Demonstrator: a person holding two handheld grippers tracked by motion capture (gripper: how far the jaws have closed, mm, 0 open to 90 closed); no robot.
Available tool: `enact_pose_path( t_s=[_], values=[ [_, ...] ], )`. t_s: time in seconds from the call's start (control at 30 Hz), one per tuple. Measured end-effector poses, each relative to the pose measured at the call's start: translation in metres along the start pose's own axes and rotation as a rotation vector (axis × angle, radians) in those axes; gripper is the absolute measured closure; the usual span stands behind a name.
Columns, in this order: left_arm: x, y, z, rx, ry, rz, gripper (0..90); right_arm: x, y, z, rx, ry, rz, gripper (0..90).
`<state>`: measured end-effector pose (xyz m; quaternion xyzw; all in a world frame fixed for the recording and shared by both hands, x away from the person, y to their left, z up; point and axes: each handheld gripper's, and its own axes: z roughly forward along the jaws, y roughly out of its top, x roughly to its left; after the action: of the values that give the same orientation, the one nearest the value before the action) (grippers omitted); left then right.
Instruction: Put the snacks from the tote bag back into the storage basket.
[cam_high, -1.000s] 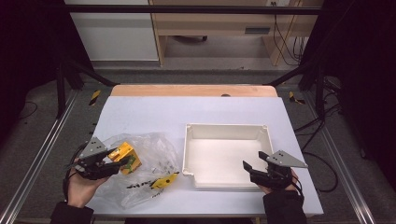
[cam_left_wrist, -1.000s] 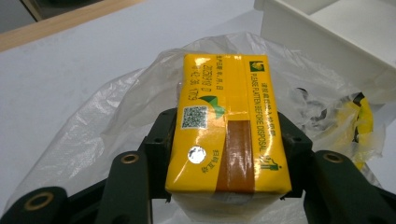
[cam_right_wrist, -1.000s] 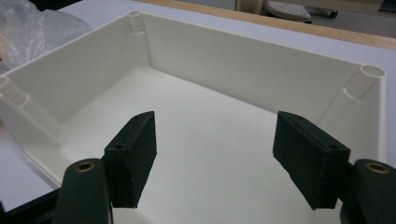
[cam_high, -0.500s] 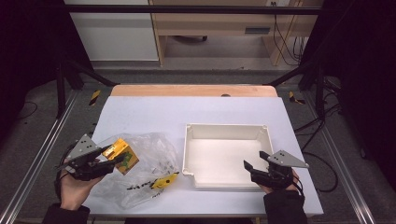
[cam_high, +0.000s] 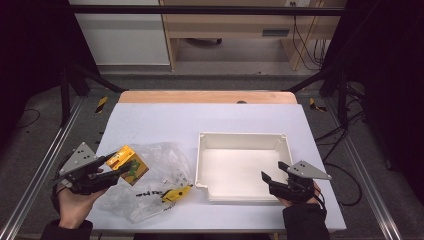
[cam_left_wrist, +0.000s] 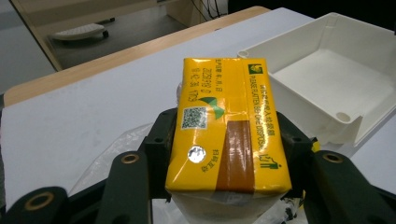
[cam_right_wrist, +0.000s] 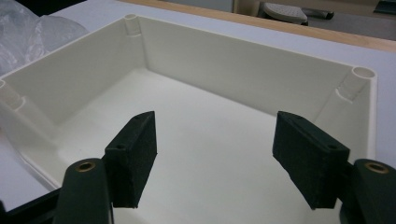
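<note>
Carton status: the yellow drink carton is clamped between the jaws of the left gripper, lifted off the table at the front-left, right above the crumpled clear plastic bag. In the left gripper view the carton sits with its long axis running straight out along the jaws, pads pressing its two long sides, printed top facing up.

The relation that matters for whatever comes next — the white tray lies to the right of the held carton, past the bag, and from the left gripper's own camera it sits ahead and off to the right. So I'd guess the move is a carry rightward over the bag and a drop into the tray, probably laying the carton flat.

The right gripper is way nearer the tray, hovering just over its front-right rim, jaws spread wide with nothing between them. Its camera looks straight into the tray.

Contents check: tray looks bare inside, just white floor and corner posts. The bag holds another small yellow item near its front edge — can't tell exactly what it is.
</note>
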<state>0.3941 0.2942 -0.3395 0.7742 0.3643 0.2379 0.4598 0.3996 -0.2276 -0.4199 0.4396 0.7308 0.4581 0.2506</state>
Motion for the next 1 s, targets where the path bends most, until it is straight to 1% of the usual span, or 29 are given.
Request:
enact_pose_path(
  t_s=[0.03, 0.1, 0.13, 0.23, 0.47, 0.5, 0.67, 0.73, 0.8, 0.83, 0.9, 1.0],
  values=[
    [-0.001, 0.001, -0.001, -0.004, -0.004, -0.003, 50.4, 0.0, 0.0, 0.0, 0.0, 0.001, 0.002, 30.5],
    [-0.003, 0.003, -0.003, -0.013, -0.008, 0.007, 50.4, 0.0, 0.0, 0.0, 0.001, 0.001, 0.001, 30.6],
    [-0.004, 0.004, -0.003, -0.017, -0.01, 0.003, 50.4, 0.0, 0.0, 0.0, 0.0, 0.0, 0.0, 30.6],
    [-0.007, 0.008, -0.005, -0.028, -0.02, 0.012, 50.4, -0.001, 0.0, -0.001, -0.003, 0.0, 0.003, 30.6],
    [-0.014, 0.013, -0.005, -0.042, -0.04, 0.033, 50.4, -0.001, 0.0, -0.001, -0.004, -0.004, 0.006, 30.6],
    [-0.015, 0.013, -0.005, -0.041, -0.043, 0.034, 50.4, -0.001, 0.0, -0.001, -0.005, -0.004, 0.005, 30.6],
    [-0.023, 0.02, 0.001, -0.031, -0.055, 0.068, 50.5, -0.002, -0.001, -0.001, -0.003, -0.006, 0.007, 30.6],
    [-0.025, 0.022, 0.002, -0.032, -0.059, 0.071, 50.4, -0.002, -0.001, -0.001, -0.003, -0.005, 0.003, 30.6],
    [-0.03, 0.031, 0.007, -0.041, -0.079, 0.09, 50.4, -0.003, -0.001, -0.002, -0.006, -0.002, 0.004, 30.6],
    [-0.032, 0.034, 0.008, -0.044, -0.087, 0.09, 50.4, -0.003, -0.001, -0.002, -0.006, -0.002, 0.005, 30.6],
    [-0.035, 0.038, 0.011, -0.046, -0.097, 0.092, 50.4, -0.003, -0.002, -0.002, -0.005, -0.004, 0.009, 30.6],
    [-0.041, 0.046, 0.018, -0.04, -0.111, 0.117, 50.5, -0.005, -0.002, -0.003, -0.009, -0.003, 0.009, 30.4]
  ],
)
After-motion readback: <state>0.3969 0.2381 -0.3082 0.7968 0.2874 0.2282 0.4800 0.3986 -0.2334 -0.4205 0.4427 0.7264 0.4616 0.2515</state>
